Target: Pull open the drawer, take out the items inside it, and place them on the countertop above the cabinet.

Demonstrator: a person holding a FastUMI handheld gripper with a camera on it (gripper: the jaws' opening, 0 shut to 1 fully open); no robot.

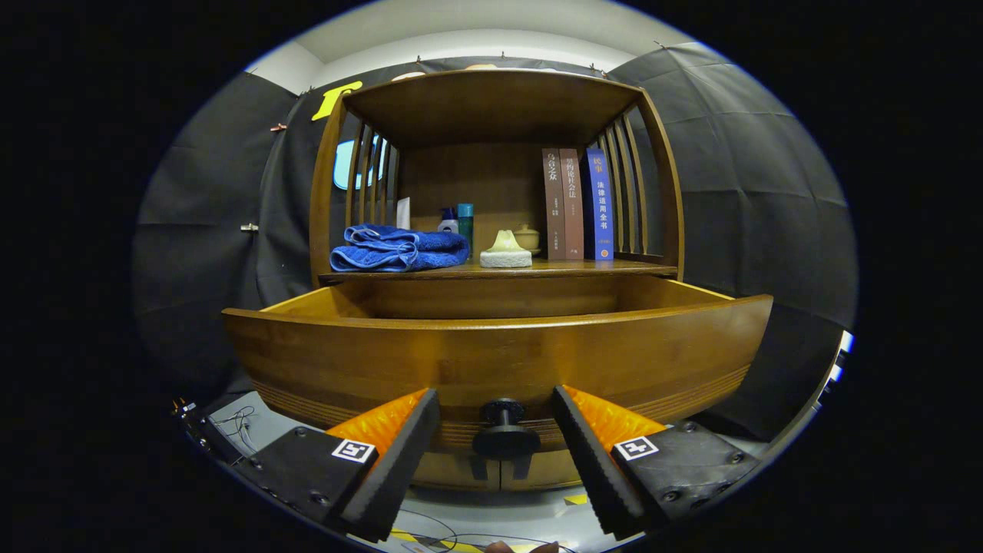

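A wooden drawer [491, 353] stands pulled out of the wooden cabinet, and its high front panel hides whatever lies inside. A dark round knob [504, 432] sticks out of the panel's lower middle. My gripper [495, 430] is open, one finger on each side of the knob and clear of it. On the countertop [599, 269] above the drawer lie a folded blue towel [399, 249] and a pale soap-like piece on a white pad [506, 252].
At the back of the countertop stand a small bottle [448, 222], a teal can [465, 223], a pale lidded pot [527, 237] and three upright books [576, 203]. Slatted sides and a top shelf enclose that space. Cables [238, 422] lie on the grey floor below.
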